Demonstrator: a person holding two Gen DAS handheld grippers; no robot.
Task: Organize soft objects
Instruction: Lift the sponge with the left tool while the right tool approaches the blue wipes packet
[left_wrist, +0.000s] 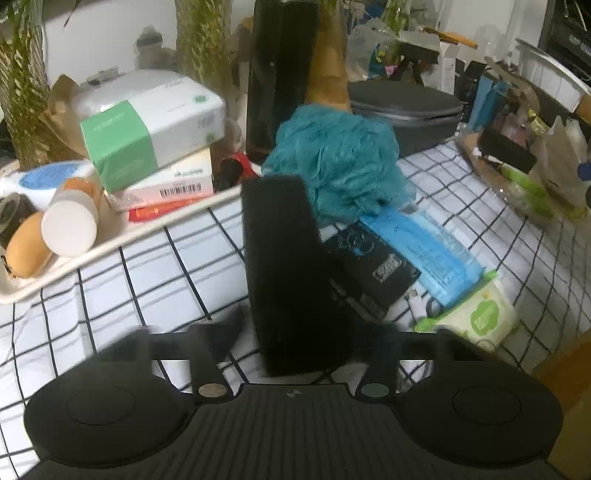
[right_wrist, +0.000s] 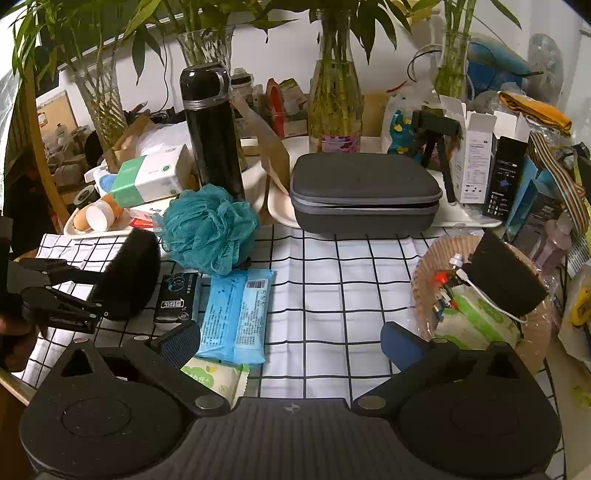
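Gripping a black sponge (right_wrist: 127, 273), the left gripper (right_wrist: 98, 295) reached in from the left edge of the right wrist view, its jaws clamped on the sponge's near side; the sponge stood upright above the checked tablecloth (right_wrist: 332, 295). Behind it, a cream tray (right_wrist: 96, 232) at the cloth's back left corner held a green-and-white tissue box (right_wrist: 147, 181) and a white-capped bottle (right_wrist: 98, 216), leaving little spare room.

Just right of the sponge sat a teal mesh bath pouf (right_wrist: 208, 229), touching the tall black thermos (right_wrist: 212, 133) behind it. In front of the pouf lay a small black packet (right_wrist: 177, 295), a blue wet-wipe pack (right_wrist: 236, 314) beside it, and a green-and-white tissue pack (right_wrist: 214, 380) at the near edge.

The middle of the cloth lay bare, a wide open stretch running back to a grey zip case (right_wrist: 365, 192).

The right gripper (right_wrist: 291, 343) hung over that bare stretch, jaws spread wide with nothing between them. At the right edge, a brown wicker basket (right_wrist: 424, 273) held a second black sponge (right_wrist: 508, 273), a green-and-white pack (right_wrist: 480, 314) and a white cable (right_wrist: 487, 299). Boxes and clutter crowded the far right.
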